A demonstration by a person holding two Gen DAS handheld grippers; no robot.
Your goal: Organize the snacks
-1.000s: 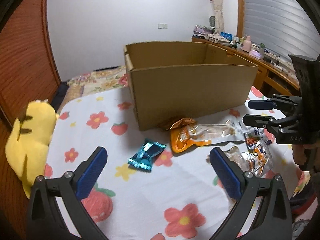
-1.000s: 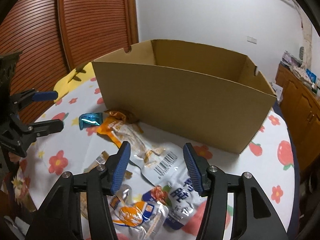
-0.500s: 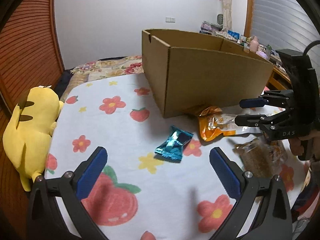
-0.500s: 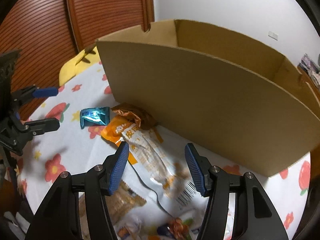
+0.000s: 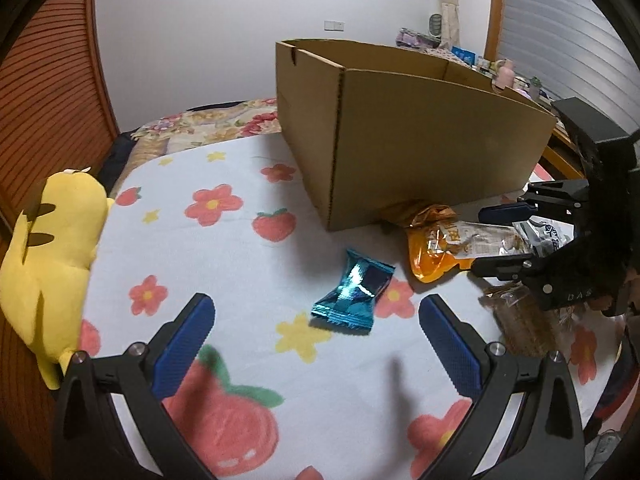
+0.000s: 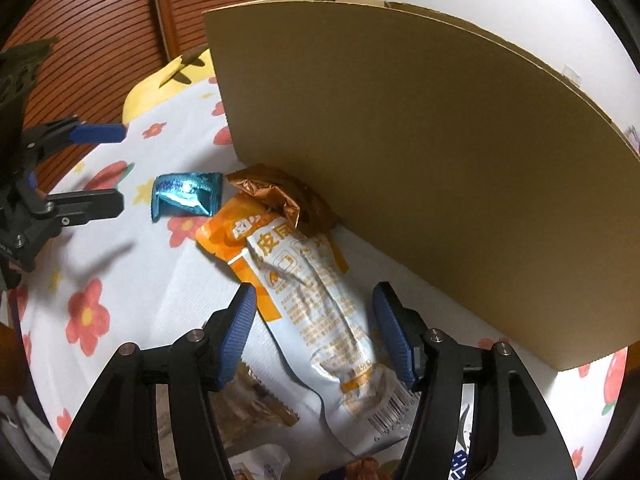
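Left wrist view: my left gripper (image 5: 312, 344) has its fingers spread wide, nothing between them. Blue foil snack (image 5: 354, 293) lies on the floral cloth (image 5: 224, 264) at frame centre, just ahead of the fingers, not touched. Cardboard box (image 5: 400, 136) sits upper centre, open top. Orange-and-white snack pouch (image 5: 452, 246) lies at the box's near wall, right of centre. My right gripper (image 5: 502, 236) enters from the right edge, fingers apart either side of that pouch. Yellow plush (image 5: 48, 248) at left edge.

Right wrist view: right gripper (image 6: 316, 336) fingers spread, straddling the pouch (image 6: 316, 300) at lower centre; contact unclear. Copper foil wrapper (image 6: 280, 196) lies against the box wall (image 6: 420, 140). Blue snack (image 6: 186, 196) centre left, near the left gripper (image 6: 100, 168).
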